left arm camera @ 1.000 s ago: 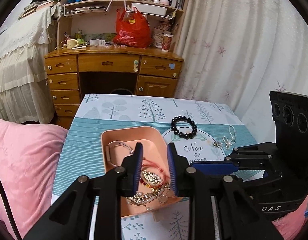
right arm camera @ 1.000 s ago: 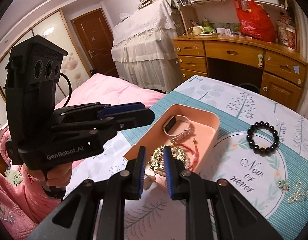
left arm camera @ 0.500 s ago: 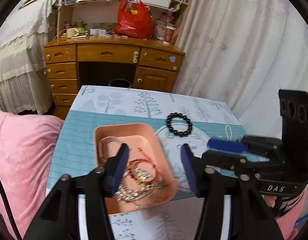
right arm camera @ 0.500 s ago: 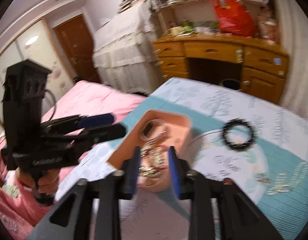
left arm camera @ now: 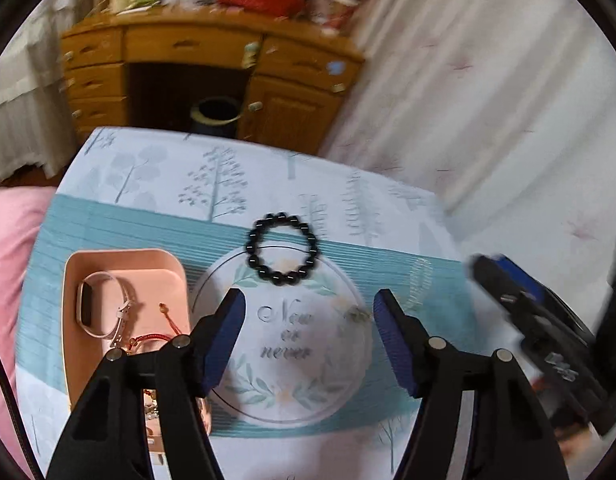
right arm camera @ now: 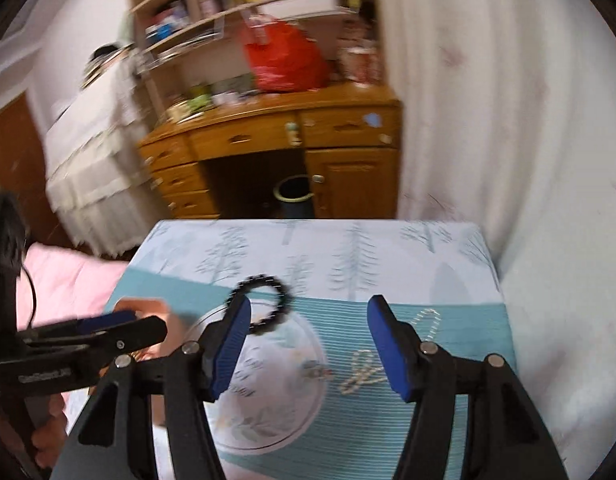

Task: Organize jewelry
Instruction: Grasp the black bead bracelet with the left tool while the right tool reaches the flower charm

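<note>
A black bead bracelet (left arm camera: 283,249) lies on the tree-print tablecloth (left arm camera: 156,176), just beyond my open, empty left gripper (left arm camera: 308,334). A pink tray (left arm camera: 120,258) at the left holds a white watch (left arm camera: 102,306), a red cord bracelet and more jewelry. A small brooch (left arm camera: 353,312) and a pearl strand (left arm camera: 419,276) lie to the right. In the right wrist view my right gripper (right arm camera: 308,348) is open and empty above the cloth, with the bead bracelet (right arm camera: 264,304) by its left finger, the brooch (right arm camera: 317,372) and the pearl strand (right arm camera: 371,368) between the fingers.
A wooden desk (right arm camera: 276,140) with a red bag (right arm camera: 284,60) stands behind the table. A dark bin (left arm camera: 216,116) sits under it. White curtains (right arm camera: 507,120) hang at the right, pink bedding (left arm camera: 8,248) at the left. The left gripper body (right arm camera: 68,344) is at the right view's left.
Both grippers opened wide from nearly shut. Both swung right, away from the pink tray toward the bead bracelet, brooch and pearl strand.
</note>
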